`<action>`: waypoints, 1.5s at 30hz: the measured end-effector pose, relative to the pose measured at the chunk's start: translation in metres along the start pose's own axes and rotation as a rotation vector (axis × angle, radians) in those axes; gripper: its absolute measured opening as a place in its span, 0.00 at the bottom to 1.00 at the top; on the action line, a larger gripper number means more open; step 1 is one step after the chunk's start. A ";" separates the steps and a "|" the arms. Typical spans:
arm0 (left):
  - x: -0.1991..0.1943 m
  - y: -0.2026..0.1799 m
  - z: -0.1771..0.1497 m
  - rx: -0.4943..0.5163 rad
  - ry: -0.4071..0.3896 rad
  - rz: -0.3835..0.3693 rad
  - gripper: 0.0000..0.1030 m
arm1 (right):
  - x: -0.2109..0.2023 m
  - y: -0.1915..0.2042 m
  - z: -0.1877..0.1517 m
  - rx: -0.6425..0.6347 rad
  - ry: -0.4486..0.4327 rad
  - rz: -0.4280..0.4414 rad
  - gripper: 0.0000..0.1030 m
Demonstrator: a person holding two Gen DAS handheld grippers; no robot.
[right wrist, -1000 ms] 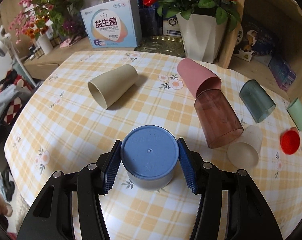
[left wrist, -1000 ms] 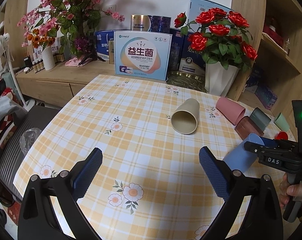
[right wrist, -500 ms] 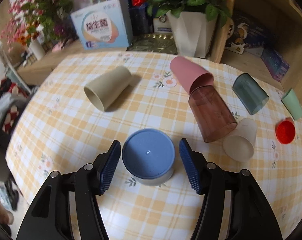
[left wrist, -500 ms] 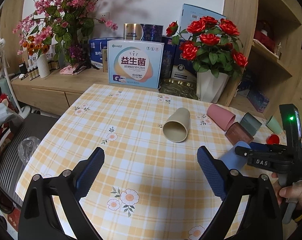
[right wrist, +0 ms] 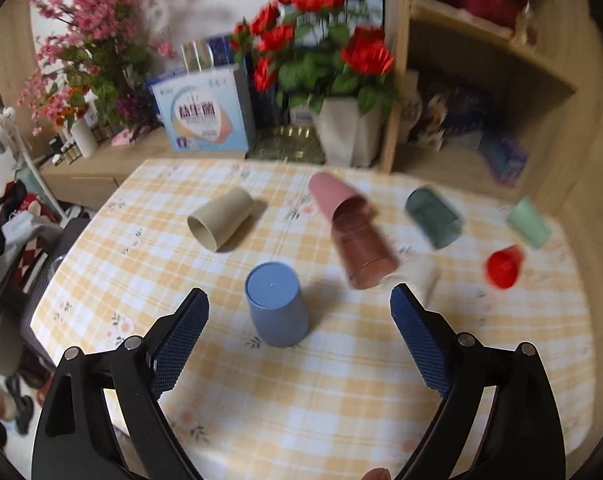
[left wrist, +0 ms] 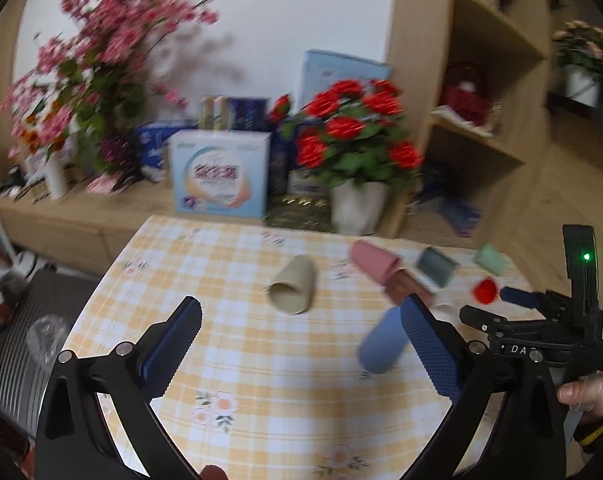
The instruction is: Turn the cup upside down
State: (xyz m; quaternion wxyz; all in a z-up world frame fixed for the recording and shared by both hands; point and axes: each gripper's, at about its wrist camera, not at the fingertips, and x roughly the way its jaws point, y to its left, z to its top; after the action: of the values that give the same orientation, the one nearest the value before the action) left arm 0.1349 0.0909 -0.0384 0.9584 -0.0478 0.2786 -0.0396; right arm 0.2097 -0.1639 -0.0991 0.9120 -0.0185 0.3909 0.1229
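Note:
A blue cup [right wrist: 276,304] stands upside down on the yellow checked tablecloth [right wrist: 285,392]; it also shows in the left wrist view [left wrist: 381,344]. My right gripper [right wrist: 299,340] is open and empty, pulled back above and behind the cup, not touching it. In the left wrist view the right gripper [left wrist: 501,308] shows at the right edge, held in a hand. My left gripper [left wrist: 301,356] is open and empty above the near part of the table. A beige cup [right wrist: 220,219] lies on its side, also in the left wrist view [left wrist: 293,290].
Pink [right wrist: 333,196], brown translucent [right wrist: 361,248], dark green [right wrist: 433,216], pale green [right wrist: 529,222], red [right wrist: 503,266] and whitish [right wrist: 419,276] cups lie at the right. A rose pot [right wrist: 347,132], a box [right wrist: 205,114] and shelves stand behind the table.
My right gripper has opened, let go of the blue cup and drawn back and up. The cup stays upside down. The left gripper has also lifted and pulled back.

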 end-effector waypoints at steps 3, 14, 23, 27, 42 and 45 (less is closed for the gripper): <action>-0.022 -0.014 0.004 0.023 -0.041 0.011 0.94 | -0.040 -0.006 -0.001 0.013 -0.064 -0.019 0.86; -0.107 -0.054 0.011 0.087 -0.162 0.023 0.94 | -0.185 -0.017 -0.029 0.087 -0.322 -0.080 0.86; -0.118 -0.075 -0.004 0.123 -0.160 -0.011 0.94 | -0.208 -0.027 -0.065 0.159 -0.372 -0.167 0.86; -0.117 -0.076 -0.011 0.135 -0.149 -0.026 0.94 | -0.205 -0.031 -0.070 0.175 -0.361 -0.184 0.86; -0.111 -0.065 -0.017 0.111 -0.131 -0.003 0.94 | -0.207 -0.024 -0.072 0.162 -0.381 -0.202 0.86; -0.111 -0.064 -0.017 0.107 -0.128 -0.011 0.94 | -0.208 -0.023 -0.073 0.158 -0.382 -0.203 0.86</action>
State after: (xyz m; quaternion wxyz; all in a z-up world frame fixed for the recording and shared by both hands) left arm 0.0289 0.0373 0.0137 0.9752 -0.0003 0.2139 -0.0566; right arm 0.0260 -0.2392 -0.0020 0.9757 0.0371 0.2159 0.0010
